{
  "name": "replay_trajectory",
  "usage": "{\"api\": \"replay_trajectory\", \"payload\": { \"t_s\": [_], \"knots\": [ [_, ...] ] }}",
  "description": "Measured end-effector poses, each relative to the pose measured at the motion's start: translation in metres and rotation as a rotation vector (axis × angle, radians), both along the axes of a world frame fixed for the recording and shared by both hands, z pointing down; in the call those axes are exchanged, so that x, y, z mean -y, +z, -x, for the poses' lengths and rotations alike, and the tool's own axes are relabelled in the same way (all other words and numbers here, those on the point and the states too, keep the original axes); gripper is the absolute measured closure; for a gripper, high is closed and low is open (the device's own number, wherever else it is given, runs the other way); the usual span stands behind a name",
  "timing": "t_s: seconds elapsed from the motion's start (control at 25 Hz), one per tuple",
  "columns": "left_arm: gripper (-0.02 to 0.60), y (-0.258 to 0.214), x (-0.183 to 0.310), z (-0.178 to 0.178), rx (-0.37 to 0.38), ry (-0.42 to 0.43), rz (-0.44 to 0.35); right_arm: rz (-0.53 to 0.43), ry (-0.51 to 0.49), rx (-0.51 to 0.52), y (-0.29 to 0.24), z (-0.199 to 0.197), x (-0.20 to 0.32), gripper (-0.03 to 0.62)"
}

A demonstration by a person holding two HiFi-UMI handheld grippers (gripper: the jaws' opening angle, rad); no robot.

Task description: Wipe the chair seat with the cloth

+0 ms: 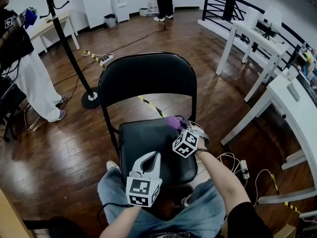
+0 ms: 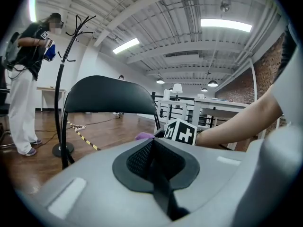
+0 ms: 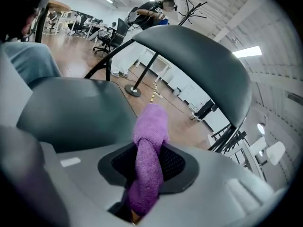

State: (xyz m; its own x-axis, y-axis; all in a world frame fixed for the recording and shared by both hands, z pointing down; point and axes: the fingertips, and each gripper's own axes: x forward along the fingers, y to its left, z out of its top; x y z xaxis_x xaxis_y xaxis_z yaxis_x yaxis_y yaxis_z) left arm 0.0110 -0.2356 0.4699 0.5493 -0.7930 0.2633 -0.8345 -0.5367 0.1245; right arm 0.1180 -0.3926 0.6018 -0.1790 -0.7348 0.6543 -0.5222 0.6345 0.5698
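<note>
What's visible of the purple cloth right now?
The purple terry-looking cloth is bunched into a thick folded roll, clamped between the fingers of the right gripper, its rounded end sticking out past them. It hangs over the far right corner of the black padded chair seat; contact with the seat cannot be told.

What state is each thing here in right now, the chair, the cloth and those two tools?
Chair: unfolded, standing upright.
Cloth: bunched up, gripped, near the back edge of the seat.
Right hand-held gripper: shut on the cloth.
Left hand-held gripper: shut, holding nothing.
</note>
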Motion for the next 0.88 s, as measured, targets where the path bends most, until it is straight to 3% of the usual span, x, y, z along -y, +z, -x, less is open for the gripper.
{"api": "replay_trajectory", "payload": {
  "t_s": [0.4, 0.68, 0.88],
  "knots": [
    [0.577, 0.022, 0.023, 0.031, 0.009, -0.053, 0.053, 0.065, 0.057, -0.06, 0.034, 0.006, 0.055, 0.5],
    [0.577, 0.024, 0.024, 0.035, 0.006, -0.06, 0.061, 0.128, 0.065, -0.079, 0.056, 0.004, 0.039, 0.5],
    [0.577, 0.025, 0.017, 0.033, 0.011, -0.073, 0.064, 0.126, 0.015, -0.089, 0.054, 0.001, 0.006, 0.5]
  ]
}}
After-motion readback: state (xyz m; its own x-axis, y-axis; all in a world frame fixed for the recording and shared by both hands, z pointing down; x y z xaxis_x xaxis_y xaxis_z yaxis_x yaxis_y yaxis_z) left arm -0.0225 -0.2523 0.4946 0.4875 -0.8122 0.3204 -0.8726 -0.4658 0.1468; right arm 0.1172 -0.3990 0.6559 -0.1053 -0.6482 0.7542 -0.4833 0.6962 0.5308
